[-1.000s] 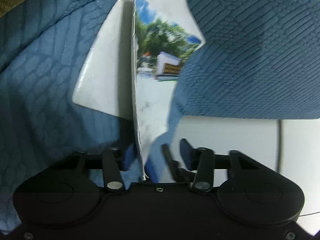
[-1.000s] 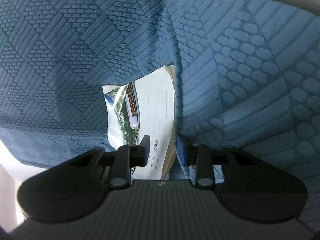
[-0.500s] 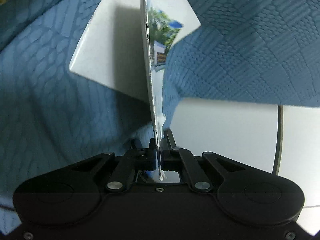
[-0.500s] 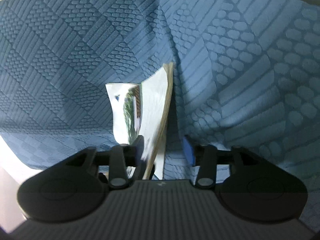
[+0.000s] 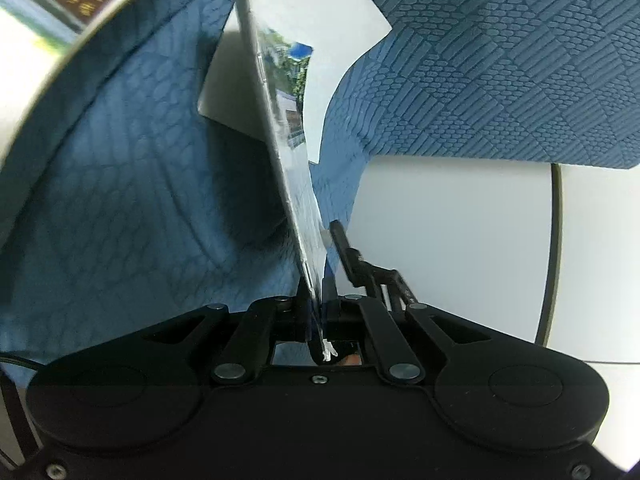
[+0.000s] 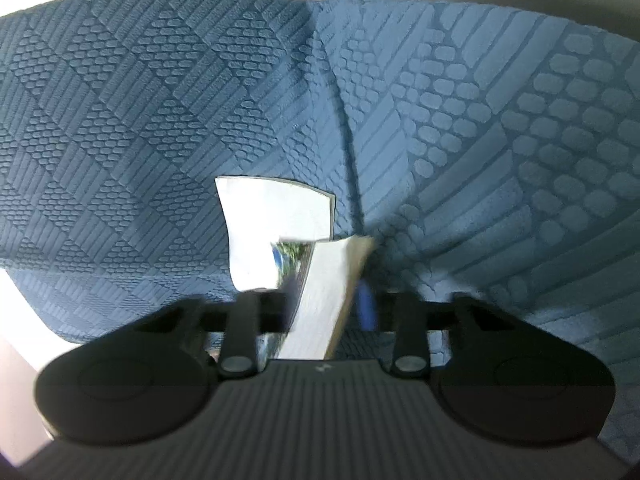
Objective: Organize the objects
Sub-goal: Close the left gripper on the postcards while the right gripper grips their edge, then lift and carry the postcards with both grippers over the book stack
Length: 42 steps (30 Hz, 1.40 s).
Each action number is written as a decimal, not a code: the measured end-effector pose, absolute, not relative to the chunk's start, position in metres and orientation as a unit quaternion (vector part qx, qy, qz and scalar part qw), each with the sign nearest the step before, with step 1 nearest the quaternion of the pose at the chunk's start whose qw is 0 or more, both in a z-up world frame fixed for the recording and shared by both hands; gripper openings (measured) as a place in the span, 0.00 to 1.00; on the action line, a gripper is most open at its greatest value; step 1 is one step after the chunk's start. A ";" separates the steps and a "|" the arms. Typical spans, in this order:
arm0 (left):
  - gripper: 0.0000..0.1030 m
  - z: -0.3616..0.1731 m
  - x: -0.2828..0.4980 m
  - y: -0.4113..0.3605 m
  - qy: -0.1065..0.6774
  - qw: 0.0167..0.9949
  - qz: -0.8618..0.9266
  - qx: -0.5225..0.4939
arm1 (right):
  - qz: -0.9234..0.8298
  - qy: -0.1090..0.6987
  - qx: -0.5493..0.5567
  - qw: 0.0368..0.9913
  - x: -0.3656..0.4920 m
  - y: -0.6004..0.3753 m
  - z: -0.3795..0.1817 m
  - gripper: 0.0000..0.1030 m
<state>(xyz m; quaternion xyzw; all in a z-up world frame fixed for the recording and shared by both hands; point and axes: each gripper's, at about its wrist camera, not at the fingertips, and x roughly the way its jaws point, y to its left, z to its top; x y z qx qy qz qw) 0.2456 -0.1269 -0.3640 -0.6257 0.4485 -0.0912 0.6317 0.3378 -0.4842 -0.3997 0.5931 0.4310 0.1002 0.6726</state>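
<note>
My left gripper (image 5: 316,308) is shut on the near edge of a glossy photo card (image 5: 288,136), held edge-on and rising between folds of a blue patterned cloth (image 5: 500,60). A white card (image 5: 320,20) lies behind it on the cloth. In the right wrist view my right gripper (image 6: 326,312) has a thick stack of printed cards (image 6: 324,300) between its fingers, tilted and blurred; the jaws stand apart around it and the grip is unclear. A white card (image 6: 276,216) lies on the cloth (image 6: 160,120) beyond.
A white table surface (image 5: 452,240) with a thin dark seam shows at the right in the left wrist view. Another printed card's curved edge (image 5: 60,20) crosses the upper left corner. The blue cloth fills most of both views.
The left gripper closed on the photo card and lifted it. The right gripper moved onto the stack of cards, which tilted and rose away from the white card.
</note>
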 end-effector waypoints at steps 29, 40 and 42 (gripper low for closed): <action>0.07 -0.296 0.176 -0.122 0.484 0.745 -0.043 -0.457 | 0.110 0.417 0.345 0.833 0.219 -0.433 -0.281 0.07; 0.07 -0.266 0.156 -0.117 0.472 0.764 -0.057 -0.436 | 0.117 0.382 0.340 0.851 0.180 -0.421 -0.243 0.07; 0.07 -0.260 0.152 -0.113 0.469 0.766 -0.060 -0.435 | 0.118 0.378 0.338 0.854 0.177 -0.417 -0.237 0.07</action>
